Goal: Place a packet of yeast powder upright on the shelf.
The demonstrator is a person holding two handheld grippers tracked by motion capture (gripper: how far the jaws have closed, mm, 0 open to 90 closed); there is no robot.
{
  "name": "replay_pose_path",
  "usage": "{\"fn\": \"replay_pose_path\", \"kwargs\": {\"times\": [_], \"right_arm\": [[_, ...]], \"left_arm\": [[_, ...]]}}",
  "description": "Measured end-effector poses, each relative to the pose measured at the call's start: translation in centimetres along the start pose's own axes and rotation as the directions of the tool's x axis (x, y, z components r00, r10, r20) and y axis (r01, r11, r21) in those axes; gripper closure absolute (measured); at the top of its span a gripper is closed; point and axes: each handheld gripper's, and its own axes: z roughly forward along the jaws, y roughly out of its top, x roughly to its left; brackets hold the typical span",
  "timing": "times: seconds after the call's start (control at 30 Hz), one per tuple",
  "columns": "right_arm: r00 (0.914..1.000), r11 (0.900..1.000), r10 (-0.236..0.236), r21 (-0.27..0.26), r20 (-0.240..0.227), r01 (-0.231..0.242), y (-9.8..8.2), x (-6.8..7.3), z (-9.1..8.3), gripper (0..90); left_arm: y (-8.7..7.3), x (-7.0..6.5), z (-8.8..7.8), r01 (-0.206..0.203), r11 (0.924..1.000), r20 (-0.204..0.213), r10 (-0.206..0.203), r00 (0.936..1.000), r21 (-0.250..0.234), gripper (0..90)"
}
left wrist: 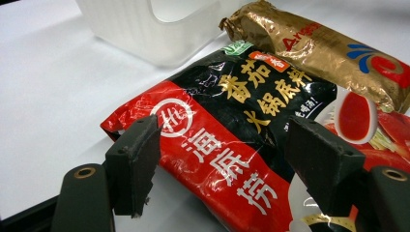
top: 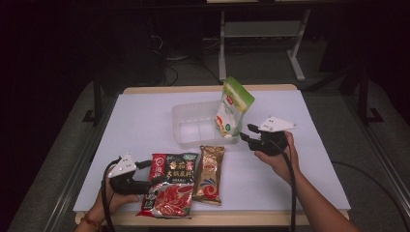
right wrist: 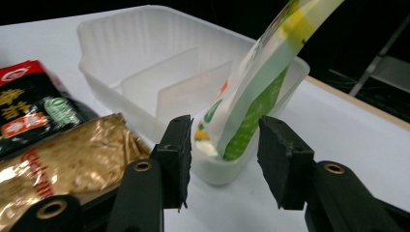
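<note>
Green-and-white pouch [top: 233, 108] stands in the right end compartment of the clear plastic bin [top: 191, 126], leaning up and out over the bin's right wall, top pointing up and away from the person. Right gripper [top: 245, 134] sits just off the bin's near right corner, jaws apart with nothing pressed between them; in the right gripper view the pouch [right wrist: 254, 94] shows through the gap but beyond the pads, inside the bin [right wrist: 145, 53], so it looks released, not held. Left gripper [top: 153, 181] rests low at the near left of the table [top: 140, 116], jaws wide, straddling the near left edge of the red-and-black hotpot packet [top: 170, 183]; in the left gripper view the packet [left wrist: 232, 140] lies between the pads [left wrist: 138, 159] but no pad visibly presses on it. Packet lies flat, long axis running near to far, label end toward the bin. Gold wrapped bar [top: 209, 174] lies parallel just to its right, touching or nearly so; can't tell which. Judgement: red packet is likely the next item, and the left gripper is far nearer to it. Bin lies ahead and slightly right of that gripper, left and middle compartments free. Gold bar is about midway between both grippers.
</note>
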Motion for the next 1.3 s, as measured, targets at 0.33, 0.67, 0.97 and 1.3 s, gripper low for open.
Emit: {"fn": "replay_pose_path", "kwargs": {"times": [0.33, 0.67, 0.97, 1.3], "right_arm": [[0.9961, 0.999, 0.022, 0.026, -0.086, -0.02, -1.5, 0.8, -1.2, 52.2], [0.9784, 0.997, 0.06, 0.061, -0.198, -0.049, -2.3, 2.5, -0.1, 47.1], [0.9644, 0.993, 0.079, 0.101, -0.252, -0.055, -2.2, 3.8, 1.6, 43.0], [0.9355, 0.978, 0.16, 0.176, -0.315, -0.108, -2.8, 4.4, 3.7, 32.4]], "left_arm": [[1.2, -0.4, 0.9, -0.031, 0.9994, 0.016, 0.031, 0.9994, 0.015, 28.3], [2.2, -1.4, 2.0, -0.108, 0.9918, 0.024, 0.107, 0.994, 0.068, 28.6], [2.1, -1.3, 1.5, -0.098, 0.9946, 0.005, 0.098, 0.9952, 0.036, 28.4], [1.0, -1.6, 0.9, -0.099, 0.9947, -0.016, 0.1, 0.9949, 0.029, 27.4]]}}
